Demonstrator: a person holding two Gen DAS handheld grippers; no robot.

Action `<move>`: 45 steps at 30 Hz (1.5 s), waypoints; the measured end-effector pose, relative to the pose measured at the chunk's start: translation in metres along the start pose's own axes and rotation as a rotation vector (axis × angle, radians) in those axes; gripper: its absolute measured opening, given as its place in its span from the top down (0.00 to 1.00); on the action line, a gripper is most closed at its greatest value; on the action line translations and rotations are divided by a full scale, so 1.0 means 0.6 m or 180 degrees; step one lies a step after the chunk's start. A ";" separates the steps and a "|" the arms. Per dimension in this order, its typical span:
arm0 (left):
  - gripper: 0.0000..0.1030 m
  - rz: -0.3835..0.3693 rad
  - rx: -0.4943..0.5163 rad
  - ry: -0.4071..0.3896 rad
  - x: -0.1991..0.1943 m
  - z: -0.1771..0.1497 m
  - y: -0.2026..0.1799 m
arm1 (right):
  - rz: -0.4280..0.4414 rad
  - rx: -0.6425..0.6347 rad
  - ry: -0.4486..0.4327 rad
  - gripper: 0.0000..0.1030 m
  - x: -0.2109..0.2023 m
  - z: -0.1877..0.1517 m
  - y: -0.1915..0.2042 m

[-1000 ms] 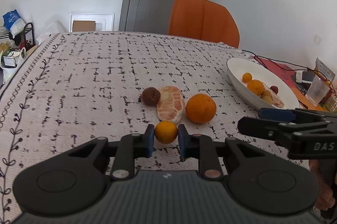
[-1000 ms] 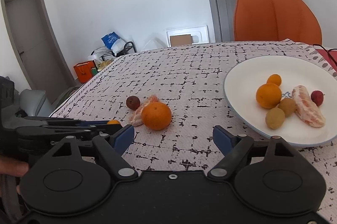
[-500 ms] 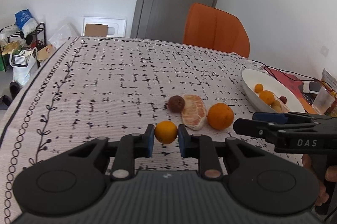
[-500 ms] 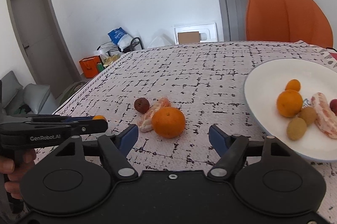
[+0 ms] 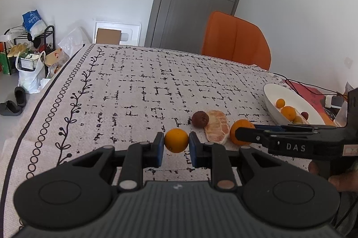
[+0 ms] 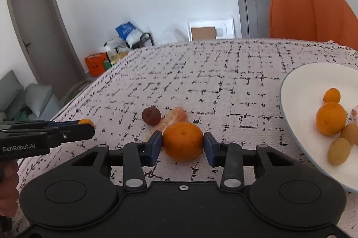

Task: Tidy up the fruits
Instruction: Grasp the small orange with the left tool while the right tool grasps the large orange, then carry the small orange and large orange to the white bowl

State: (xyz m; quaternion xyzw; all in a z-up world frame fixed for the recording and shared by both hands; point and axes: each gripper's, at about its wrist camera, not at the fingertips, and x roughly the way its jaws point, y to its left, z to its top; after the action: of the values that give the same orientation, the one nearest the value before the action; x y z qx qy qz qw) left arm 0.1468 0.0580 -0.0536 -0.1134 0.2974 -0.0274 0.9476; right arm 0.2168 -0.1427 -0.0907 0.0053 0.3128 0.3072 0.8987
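My left gripper (image 5: 176,144) is shut on a small orange (image 5: 176,140), held just above the patterned tablecloth. A large orange (image 6: 183,140) rests on the cloth between the blue pads of my right gripper (image 6: 183,145). Those jaws are closing and both pads touch the fruit's sides. Just behind it lie a peeled citrus half (image 5: 217,126) and a brown round fruit (image 5: 200,119). The white plate (image 6: 302,86) to the right holds two oranges, yellow-green fruits, a peeled piece and a red fruit.
An orange chair (image 5: 235,39) stands behind the table's far edge. Cables, a red mat and small items (image 5: 313,92) lie beyond the plate. The table's left edge (image 5: 44,104) drops to a floor with bags, shoes and a rack.
The right gripper's jaws have come in from wide apart onto the large orange as it moved forward to it. The left gripper, still gripping the small orange, has drawn back and left from the fruit group.
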 end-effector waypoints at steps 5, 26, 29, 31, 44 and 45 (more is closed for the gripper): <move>0.78 -0.0022 0.0020 0.0002 0.005 0.004 -0.013 | -0.0006 -0.0011 -0.0090 0.63 -0.025 -0.003 -0.006; 0.78 -0.0225 0.0277 -0.0038 0.021 0.022 -0.102 | -0.0282 0.0230 -0.0490 0.63 -0.116 0.009 -0.088; 0.78 -0.0252 0.0305 -0.0044 0.025 0.026 -0.112 | -0.0318 0.0247 -0.0515 0.63 -0.122 0.009 -0.098; 0.78 -0.0267 0.0325 -0.0047 0.029 0.028 -0.120 | -0.0347 0.0270 -0.0524 0.63 -0.125 0.008 -0.106; 0.78 -0.0415 0.0460 -0.0038 0.051 0.035 -0.165 | -0.0504 0.0424 -0.0597 0.63 -0.147 0.001 -0.157; 0.78 -0.0424 0.0470 -0.0035 0.053 0.036 -0.168 | -0.0517 0.0429 -0.0600 0.63 -0.150 0.000 -0.160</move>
State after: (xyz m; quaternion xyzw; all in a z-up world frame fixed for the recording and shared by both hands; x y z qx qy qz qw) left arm 0.1867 -0.0397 -0.0310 -0.0629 0.2812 -0.1115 0.9511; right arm 0.2142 -0.2706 -0.0598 0.0691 0.2463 0.2099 0.9437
